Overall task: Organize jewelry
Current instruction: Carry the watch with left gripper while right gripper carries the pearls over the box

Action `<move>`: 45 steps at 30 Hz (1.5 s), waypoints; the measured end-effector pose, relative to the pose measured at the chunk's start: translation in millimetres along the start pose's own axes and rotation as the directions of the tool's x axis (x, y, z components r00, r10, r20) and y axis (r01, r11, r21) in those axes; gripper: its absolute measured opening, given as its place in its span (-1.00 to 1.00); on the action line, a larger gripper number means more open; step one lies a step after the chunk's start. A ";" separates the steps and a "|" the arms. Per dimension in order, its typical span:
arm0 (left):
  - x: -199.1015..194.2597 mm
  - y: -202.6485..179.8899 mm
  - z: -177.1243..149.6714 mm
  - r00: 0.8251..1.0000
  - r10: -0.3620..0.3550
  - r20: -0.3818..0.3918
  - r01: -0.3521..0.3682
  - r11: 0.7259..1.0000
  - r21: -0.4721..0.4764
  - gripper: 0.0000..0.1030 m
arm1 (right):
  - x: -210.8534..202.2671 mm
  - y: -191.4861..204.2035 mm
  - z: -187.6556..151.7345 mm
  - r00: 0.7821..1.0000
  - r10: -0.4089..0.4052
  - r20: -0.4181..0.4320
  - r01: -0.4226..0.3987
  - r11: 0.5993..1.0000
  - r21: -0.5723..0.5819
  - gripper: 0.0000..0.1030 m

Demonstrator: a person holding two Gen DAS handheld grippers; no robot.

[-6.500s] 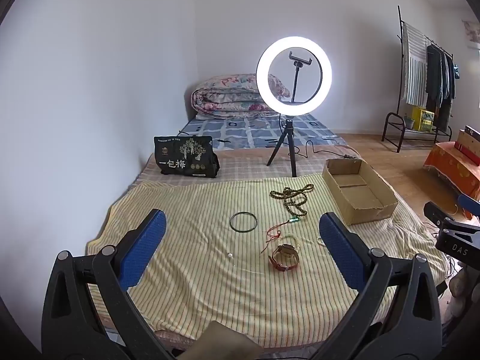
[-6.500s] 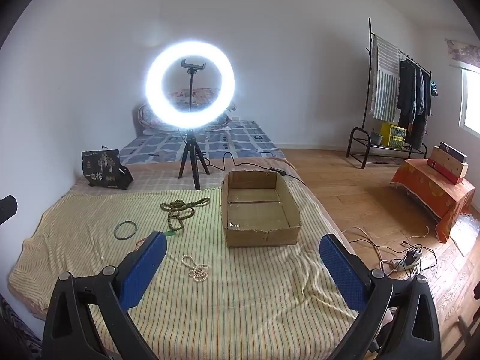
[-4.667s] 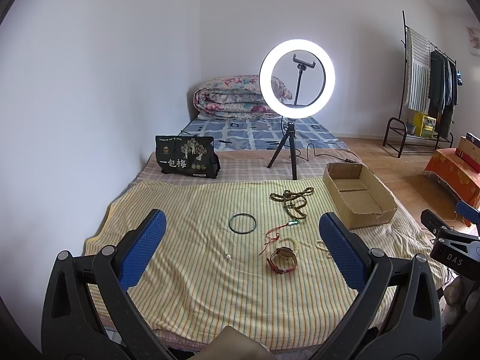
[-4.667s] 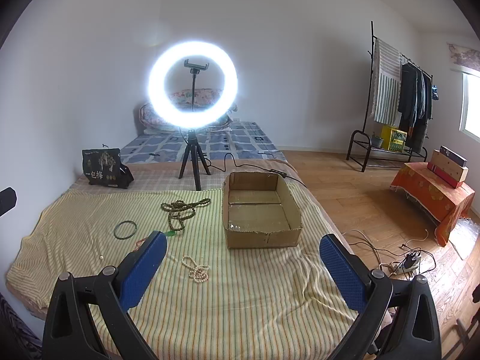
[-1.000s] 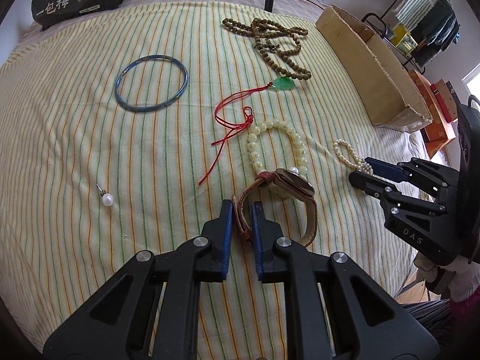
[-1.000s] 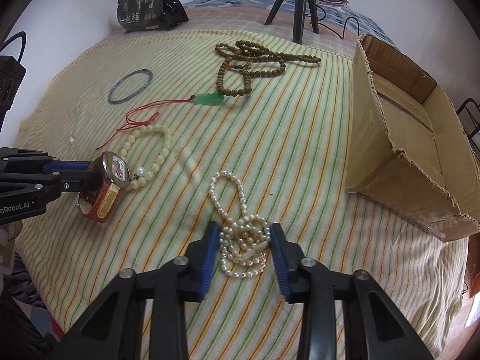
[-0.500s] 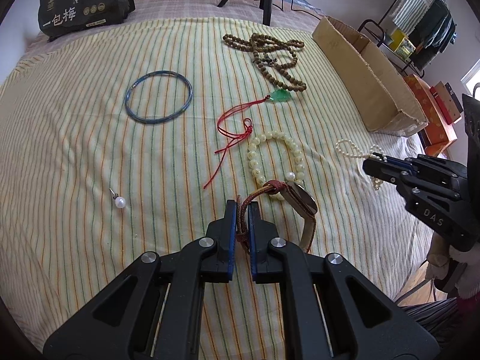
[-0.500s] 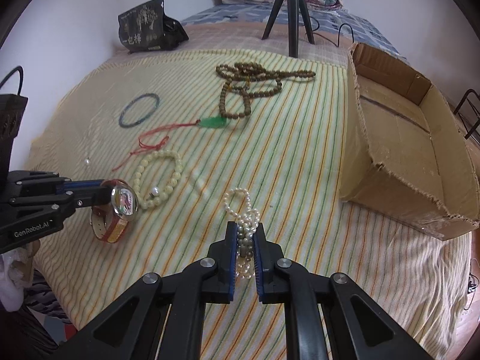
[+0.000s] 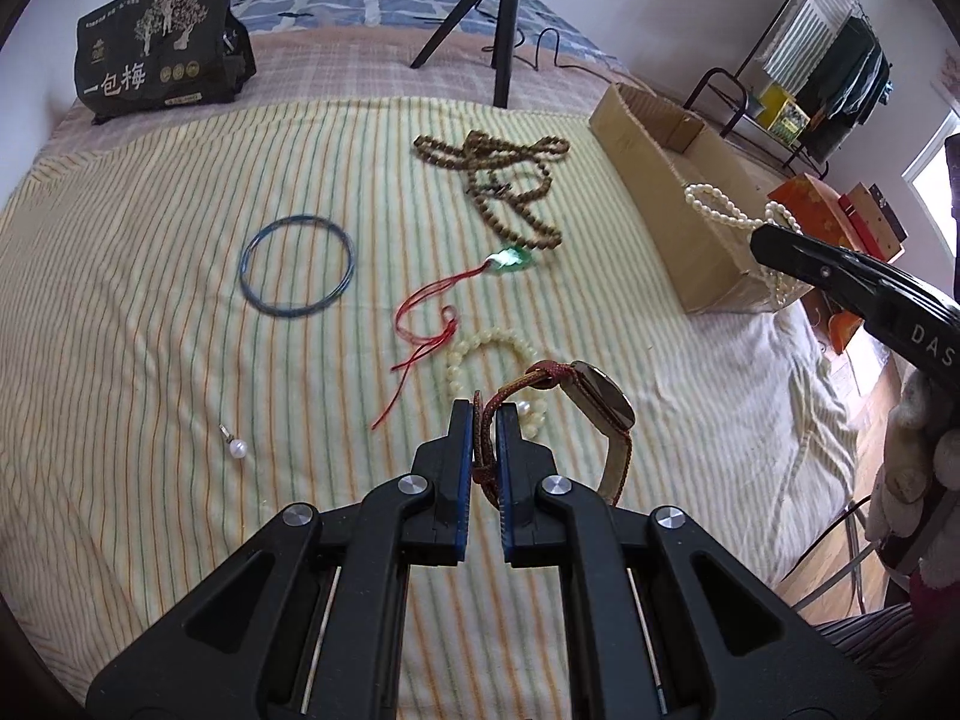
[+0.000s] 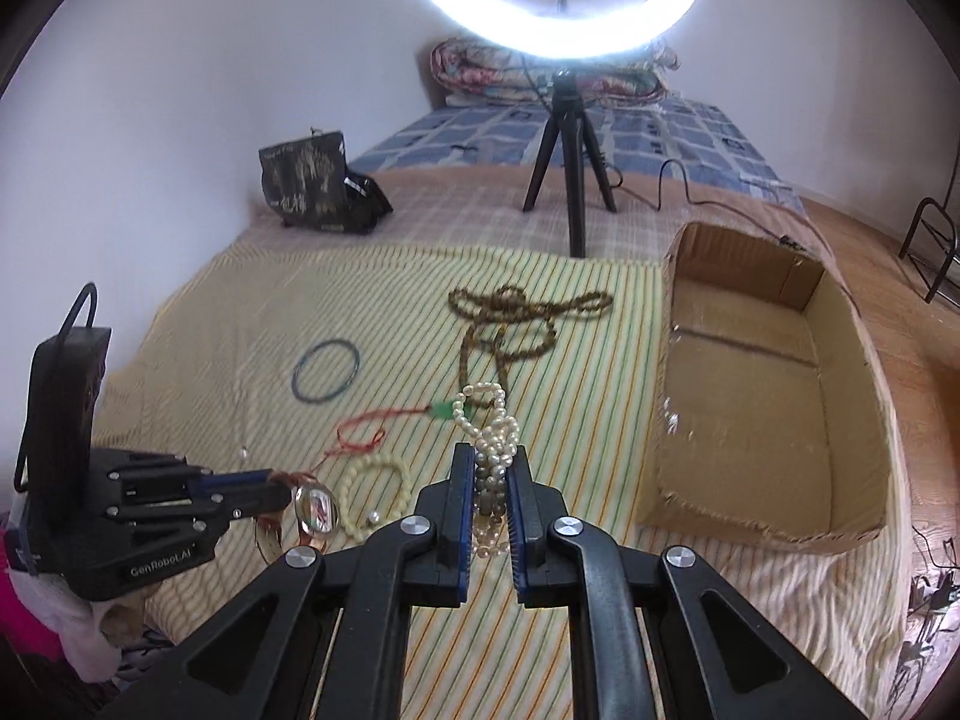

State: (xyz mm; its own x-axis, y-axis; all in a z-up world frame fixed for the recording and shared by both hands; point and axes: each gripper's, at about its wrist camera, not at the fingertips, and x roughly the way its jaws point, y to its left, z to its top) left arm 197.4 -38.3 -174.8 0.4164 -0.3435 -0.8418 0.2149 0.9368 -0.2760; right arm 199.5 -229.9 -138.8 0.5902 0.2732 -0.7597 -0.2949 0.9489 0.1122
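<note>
Since the left gripper (image 9: 485, 420) pinches only the wristwatch (image 9: 591, 405) strap, its heavy case hanging right of the jaws could twist free. Clamped in the right gripper (image 10: 487, 477), the pearl necklace (image 10: 489, 432) dangles loops that may snag the cardboard box (image 10: 852, 408) rim ahead-right.

Home bedroom, folded quilt (image 10: 552, 69) on mattress (image 10: 660, 126), clothes rack (image 9: 840, 54), wooden floor (image 10: 924, 336)

You've got "一包梅" on the black bag (image 9: 157, 47) — "DAS" on the right gripper (image 9: 774, 243), "GenRobot.AI" on the left gripper (image 10: 282, 489).
</note>
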 end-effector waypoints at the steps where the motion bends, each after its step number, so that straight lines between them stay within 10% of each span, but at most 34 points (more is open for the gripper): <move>1: -1.7 -3.5 2.6 1.000 -0.008 0.005 0.008 1.000 0.000 -0.90 | -1.8 -3.9 2.6 1.000 -0.004 0.007 0.004 1.000 0.008 -0.85; 24: 39.5 -109.2 86.8 0.991 -0.115 0.067 0.112 0.992 0.052 -0.90 | -3.3 -137.7 24.0 0.984 -0.179 0.025 0.172 0.970 0.170 -0.85; 45: 88.8 -173.8 105.2 0.989 -0.145 0.037 0.140 0.983 0.118 -0.90 | 21.2 -186.9 27.9 0.985 -0.171 0.008 0.164 0.956 0.245 -0.85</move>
State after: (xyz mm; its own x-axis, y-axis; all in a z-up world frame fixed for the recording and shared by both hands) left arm 290.0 -238.6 -152.7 0.4128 -0.4781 -0.7753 0.3739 0.8651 -0.3344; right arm 288.1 -397.1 -158.0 0.6382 0.1079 -0.7623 -0.0012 0.9903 0.1392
